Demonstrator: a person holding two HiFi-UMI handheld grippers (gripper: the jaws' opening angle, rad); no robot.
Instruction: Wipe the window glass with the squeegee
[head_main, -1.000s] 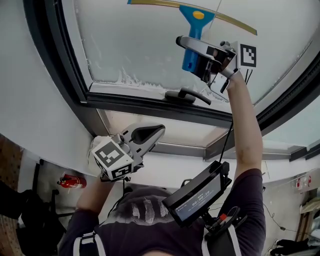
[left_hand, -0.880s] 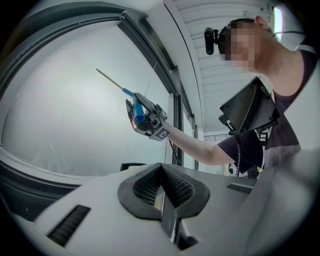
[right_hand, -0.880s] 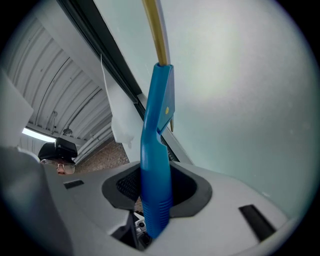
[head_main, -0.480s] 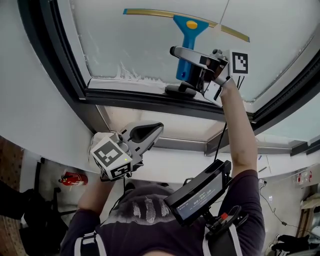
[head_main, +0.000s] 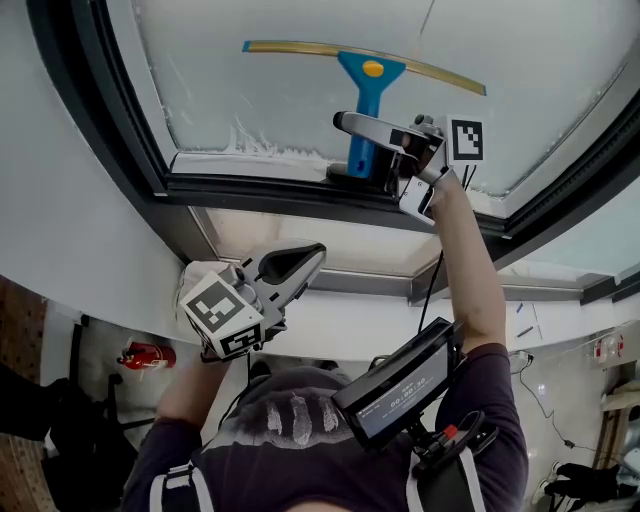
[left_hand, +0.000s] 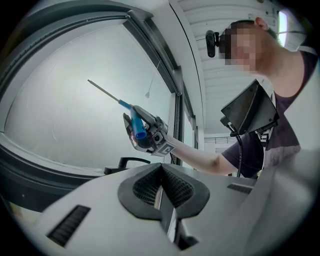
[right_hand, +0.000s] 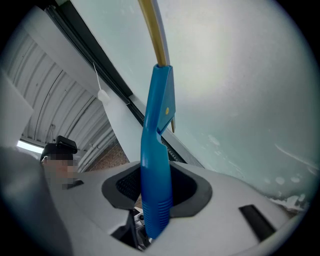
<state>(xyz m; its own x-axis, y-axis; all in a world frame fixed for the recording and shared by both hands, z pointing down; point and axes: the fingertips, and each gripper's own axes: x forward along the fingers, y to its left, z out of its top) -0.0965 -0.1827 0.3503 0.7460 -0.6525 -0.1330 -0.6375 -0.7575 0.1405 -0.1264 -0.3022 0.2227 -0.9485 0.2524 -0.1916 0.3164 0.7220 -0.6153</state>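
Window glass (head_main: 250, 95), frosted-looking, is set in a dark frame (head_main: 250, 190); foam residue (head_main: 265, 145) noted along lower edge of pane. Squeegee (head_main: 366, 80) is held up at the glass by R gripper (head_main: 365, 145). Its jaws are clamped on the blue handle (right_hand: 156, 165), ribbed lower end seated between them, as seen in right gripper view. Brass-coloured blade channel (head_main: 300, 48) lies beyond the claw, further up the pane. Its long axis runs across the glass, approx. perpendicular to handle, slightly tilted in head view. Blade-to-glass contact looks likely but can't be confirmed.

Handle end sits near frame's lower rail, just by the window latch (left_hand: 131, 160), so downward travel is judged nearly used up. Next pass would prob. need blade lifted & reset higher or sideways, w/ channel kept flat to pane.

L gripper (head_main: 305, 258) is held low, well apart from window, jaws pressed together w/ nothing between; idle. R arm is clearly the nearer one.
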